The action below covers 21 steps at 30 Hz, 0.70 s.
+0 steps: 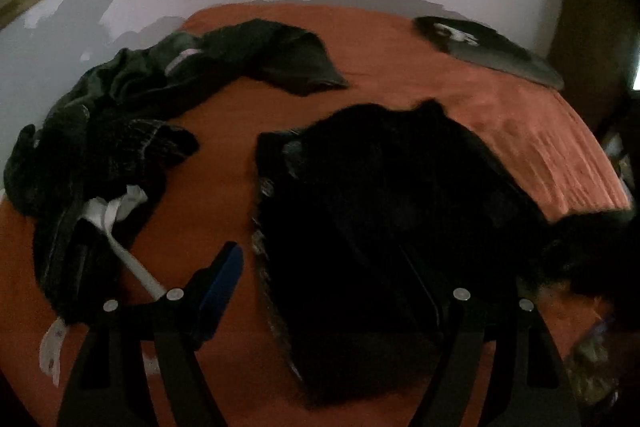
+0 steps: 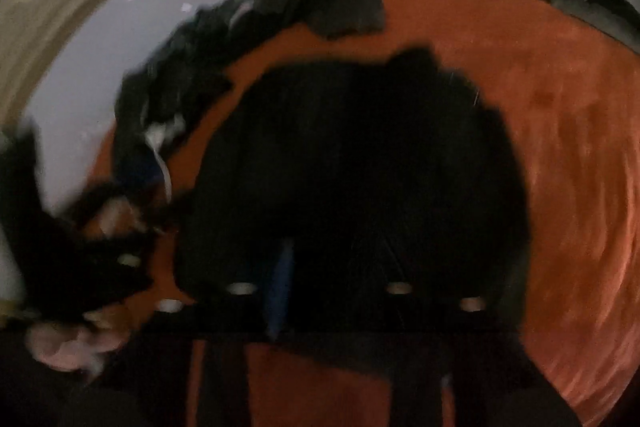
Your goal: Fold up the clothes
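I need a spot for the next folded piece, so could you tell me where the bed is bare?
Bare sheet lies between the black garment and the folded shirt. The left side is crowded by the clothes pile.

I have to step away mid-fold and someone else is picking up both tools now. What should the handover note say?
Left tool: open, hovering over the black garment, gripping nothing.
Right tool: view blurred and dark over the same garment; open or shut cannot be told.
Black garment lies mid-bed on the orange sheet, partly folded into a rough rectangle.
Done: one folded printed garment at the far right corner.
Left: finish the black one, then the unfolded dark pile along the left.
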Tool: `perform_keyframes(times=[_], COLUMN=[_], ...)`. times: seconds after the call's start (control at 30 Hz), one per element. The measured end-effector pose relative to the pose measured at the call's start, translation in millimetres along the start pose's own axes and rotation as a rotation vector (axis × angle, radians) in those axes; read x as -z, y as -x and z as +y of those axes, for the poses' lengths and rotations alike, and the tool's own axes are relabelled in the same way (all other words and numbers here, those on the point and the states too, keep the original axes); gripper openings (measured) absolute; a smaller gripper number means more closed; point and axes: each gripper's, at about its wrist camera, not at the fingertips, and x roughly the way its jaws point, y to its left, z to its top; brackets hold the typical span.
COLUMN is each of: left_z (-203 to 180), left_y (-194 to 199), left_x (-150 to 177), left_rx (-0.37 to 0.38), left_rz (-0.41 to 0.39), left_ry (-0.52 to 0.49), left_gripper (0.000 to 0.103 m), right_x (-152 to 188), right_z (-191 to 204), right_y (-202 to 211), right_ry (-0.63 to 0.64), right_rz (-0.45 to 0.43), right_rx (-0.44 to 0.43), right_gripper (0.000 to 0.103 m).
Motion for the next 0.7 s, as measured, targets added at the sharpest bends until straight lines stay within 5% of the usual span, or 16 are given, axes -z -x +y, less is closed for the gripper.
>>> perform_keyframes(times=[0.1, 0.17, 0.3, 0.47, 0.7], left_z=[-10, 7, 39, 31, 30], left_y=[-25, -42, -17, 24, 8], left_x=[23, 37, 41, 55, 97], left_rx=[-0.124, -0.138, -0.143, -0.043, 0.162], left_rz=[0.072, 0.129, 0.113, 0.106, 0.196], left_ry=[-0.081, -0.041, 0.141, 0.335, 0.629], left_gripper=[0.079, 0.08, 0.08, 0.08, 0.08], right_x=[17, 24, 28, 37, 77], right_z=[-18, -46, -85, -54, -43], right_y=[-12, -8, 4, 31, 25], right_ry=[-0.023, -0.062, -0.178, -0.154, -0.32], right_rz=[-0.041, -0.099, -0.1, -0.121, -0.058], right_rx=[0.107, 0.169, 0.143, 0.087, -0.034], right_gripper=[0.002, 0.0, 0.0, 0.004, 0.016])
